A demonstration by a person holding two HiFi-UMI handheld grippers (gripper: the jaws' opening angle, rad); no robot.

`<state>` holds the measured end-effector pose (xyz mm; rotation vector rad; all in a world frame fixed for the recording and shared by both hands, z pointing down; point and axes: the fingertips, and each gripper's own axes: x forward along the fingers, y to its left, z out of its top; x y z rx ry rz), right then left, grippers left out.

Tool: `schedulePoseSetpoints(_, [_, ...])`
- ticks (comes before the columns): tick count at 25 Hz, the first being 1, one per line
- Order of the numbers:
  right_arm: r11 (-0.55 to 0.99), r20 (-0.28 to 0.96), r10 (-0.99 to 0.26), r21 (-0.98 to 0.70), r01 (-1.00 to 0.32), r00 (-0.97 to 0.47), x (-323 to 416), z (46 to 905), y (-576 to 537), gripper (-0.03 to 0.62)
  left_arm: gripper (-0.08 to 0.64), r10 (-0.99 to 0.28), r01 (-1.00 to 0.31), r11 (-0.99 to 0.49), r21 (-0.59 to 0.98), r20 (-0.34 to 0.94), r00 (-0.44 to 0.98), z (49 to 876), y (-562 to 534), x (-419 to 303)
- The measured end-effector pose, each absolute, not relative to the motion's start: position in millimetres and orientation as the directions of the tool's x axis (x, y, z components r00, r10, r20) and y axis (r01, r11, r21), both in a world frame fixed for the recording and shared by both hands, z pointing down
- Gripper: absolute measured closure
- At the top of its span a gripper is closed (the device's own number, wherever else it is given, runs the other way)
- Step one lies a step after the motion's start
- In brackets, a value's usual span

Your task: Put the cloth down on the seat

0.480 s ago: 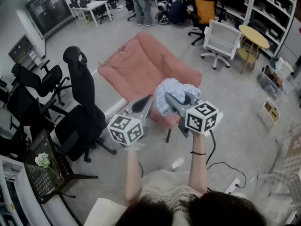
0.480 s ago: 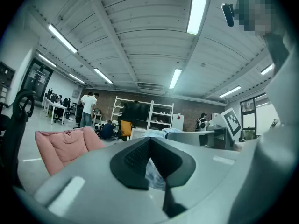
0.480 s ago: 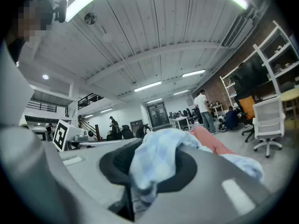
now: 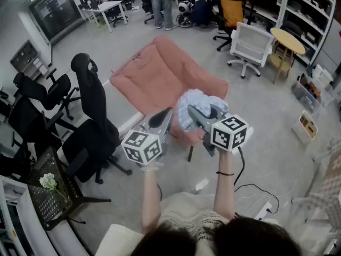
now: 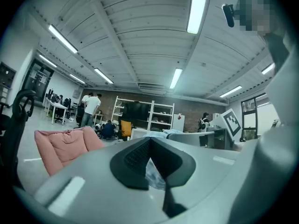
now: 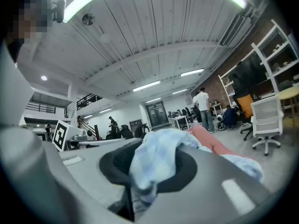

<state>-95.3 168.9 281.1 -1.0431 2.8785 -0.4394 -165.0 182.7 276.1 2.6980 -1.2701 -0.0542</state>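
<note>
A light blue checked cloth (image 4: 198, 101) hangs bunched from my right gripper (image 4: 195, 112), which is shut on it; in the right gripper view the cloth (image 6: 154, 164) spills out between the dark pads and over the right jaw. It hangs above the front edge of the pink cushioned seat (image 4: 160, 73). My left gripper (image 4: 162, 118) is just left of the cloth, level, with its tips together. In the left gripper view the pads (image 5: 140, 160) meet at the tip, and the pink seat (image 5: 60, 143) lies to the left.
A black office chair (image 4: 93, 111) stands close on the left of the seat. A white chair (image 4: 250, 44) and a round yellow table (image 4: 287, 41) are at the back right. People (image 4: 160, 4) stand far behind. Cables (image 4: 250, 193) lie on the floor.
</note>
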Motion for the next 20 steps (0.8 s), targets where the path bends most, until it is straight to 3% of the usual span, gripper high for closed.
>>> schedulePoseSetpoints(20, [0.724,0.053,-0.624,-0.337,-0.602,-0.780,-49,299,165,0.495,0.555,-0.791,-0.786,-0.593,0.173,0.059,0.609,296,186,-124])
